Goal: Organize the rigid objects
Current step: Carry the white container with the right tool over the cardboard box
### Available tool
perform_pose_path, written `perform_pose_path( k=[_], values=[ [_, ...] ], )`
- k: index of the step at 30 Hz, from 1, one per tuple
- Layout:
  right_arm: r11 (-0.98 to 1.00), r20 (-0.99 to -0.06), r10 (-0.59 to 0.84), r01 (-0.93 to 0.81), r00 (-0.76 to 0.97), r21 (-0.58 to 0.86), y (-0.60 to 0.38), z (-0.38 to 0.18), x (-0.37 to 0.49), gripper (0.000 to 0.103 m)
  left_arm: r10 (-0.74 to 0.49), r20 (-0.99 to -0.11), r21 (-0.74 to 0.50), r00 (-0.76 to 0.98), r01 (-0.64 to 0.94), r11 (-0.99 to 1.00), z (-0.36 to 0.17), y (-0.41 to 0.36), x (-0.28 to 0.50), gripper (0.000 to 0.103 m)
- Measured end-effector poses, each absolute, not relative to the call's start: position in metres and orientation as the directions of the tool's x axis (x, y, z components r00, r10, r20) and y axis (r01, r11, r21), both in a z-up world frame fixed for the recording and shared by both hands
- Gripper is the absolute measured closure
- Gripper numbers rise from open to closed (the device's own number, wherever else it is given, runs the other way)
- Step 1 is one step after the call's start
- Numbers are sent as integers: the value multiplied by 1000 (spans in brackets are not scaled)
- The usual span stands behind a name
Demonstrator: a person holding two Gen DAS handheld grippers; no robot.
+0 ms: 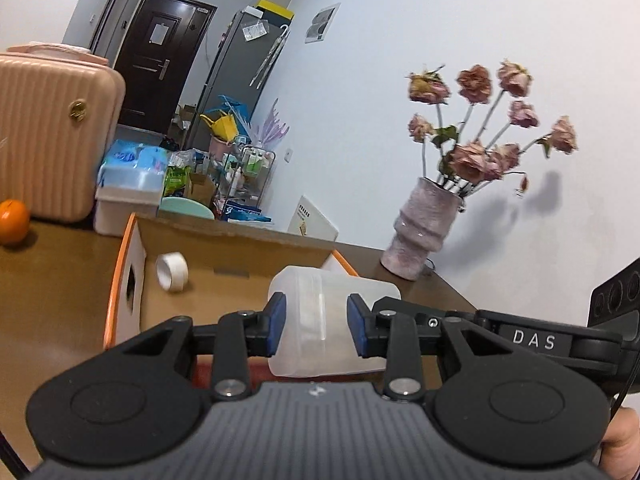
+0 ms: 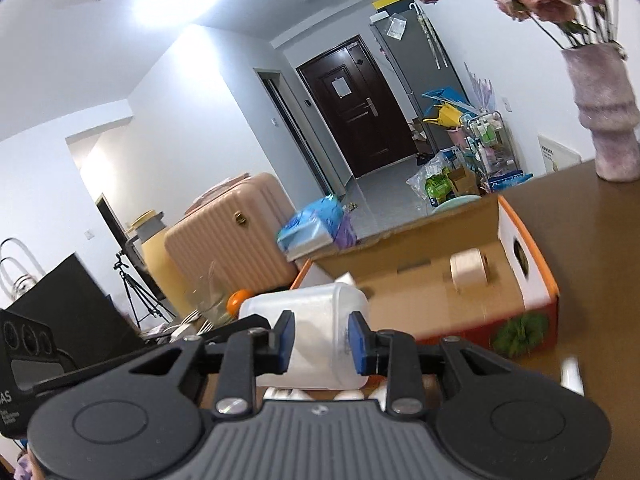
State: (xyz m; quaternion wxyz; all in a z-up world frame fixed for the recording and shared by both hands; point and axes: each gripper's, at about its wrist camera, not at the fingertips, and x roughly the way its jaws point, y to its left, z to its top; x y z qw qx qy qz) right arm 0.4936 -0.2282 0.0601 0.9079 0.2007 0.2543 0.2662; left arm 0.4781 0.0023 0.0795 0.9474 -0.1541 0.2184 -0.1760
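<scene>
Left gripper [image 1: 316,330]: blue-padded fingers clamped on either side of a translucent white plastic container [image 1: 320,320], held on its side, off the surface. Right gripper [image 2: 322,342]: blue pads also closed on that translucent container [image 2: 312,340], from the opposite end. So both tools are pinching the one container, and in both views it hangs at the near edge of the open cardboard box with orange trim [image 1: 240,256].

Everything else, relative to that box, biggest first:
- Brown wooden table [image 1: 52,276]: box sits on it.
- Pink ribbed hard-shell suitcase [image 1: 52,136]: beyond the box's left end in the left wrist view, standing upright.
- Pale pink ridged ceramic vase of dried pink roses [image 1: 420,228]: past the box's right end, on the table by the white wall, apart from the box.
- White plastic bin with a blue pack on top [image 1: 128,200]: just behind the box's left back corner.
- Small orange fruit [image 1: 14,222]: on the table, left of the box, in front of the suitcase.
- White tape roll [image 1: 172,272]: inside the box, on its floor near the end wall with the round hole; blurred in the right wrist view [image 2: 470,274].
- Pale rounded items under the right gripper, near side of the box: mostly hidden, can't tell what they are.
</scene>
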Motion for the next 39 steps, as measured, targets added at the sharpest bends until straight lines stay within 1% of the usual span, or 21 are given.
perform_pose_path(
  k=[4,11,17,21,23,25,27,33,36,39],
  values=[
    [770,-377,593,-364,711,525,-228,62,554,74,-403,-393,-369,827,259,892,80,6,538,70],
    [778,-451,594,-331,666,535,-208,43,653,74,-371,-473,-377,799,197,905,60,17,630,70],
    [827,-552,543,-289,633,482,-190,21,710,74,-388,-582,-414,715,150,898,27,25,684,70],
    [859,-613,499,-256,613,443,-182,2,728,75,-399,-628,-425,668,135,895,8,25,700,70],
    [874,-633,474,-241,612,422,-179,-7,733,75,-419,-648,-454,636,120,883,1,27,709,69],
    [882,-653,458,-216,603,419,-177,-17,738,75,-435,-650,-474,623,115,873,-1,29,713,65],
    [884,-671,454,-205,586,420,-176,-25,740,75,-430,-653,-469,623,112,876,-2,30,713,65],
    [895,-667,434,-208,606,395,-174,-15,728,74,-426,-641,-456,639,130,881,12,28,697,64],
    [893,-655,439,-217,615,395,-179,-2,713,74,-394,-637,-428,662,121,895,28,29,680,63],
    [906,-652,418,-234,633,354,-182,14,691,74,-356,-633,-385,687,119,915,46,30,658,62]
  ],
)
